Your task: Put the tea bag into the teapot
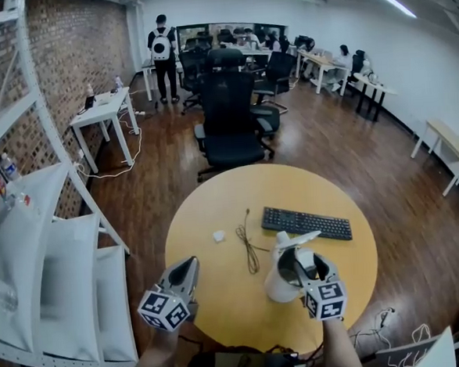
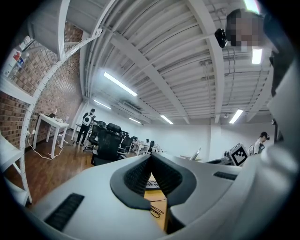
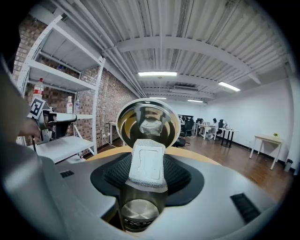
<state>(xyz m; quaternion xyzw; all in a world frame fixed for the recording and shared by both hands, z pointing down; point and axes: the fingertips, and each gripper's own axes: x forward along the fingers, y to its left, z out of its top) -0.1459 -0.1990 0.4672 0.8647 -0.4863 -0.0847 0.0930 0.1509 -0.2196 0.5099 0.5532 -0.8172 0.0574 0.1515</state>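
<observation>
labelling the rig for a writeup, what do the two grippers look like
Both the left gripper and the right gripper have smooth pale grey bodies that narrow toward the tip. Each carries a cube with black-and-white square markers at its rear. The gripper views show black, ridged pads lining the inner faces. No cables show on them, and the forearms behind wear no sleeves.
</observation>
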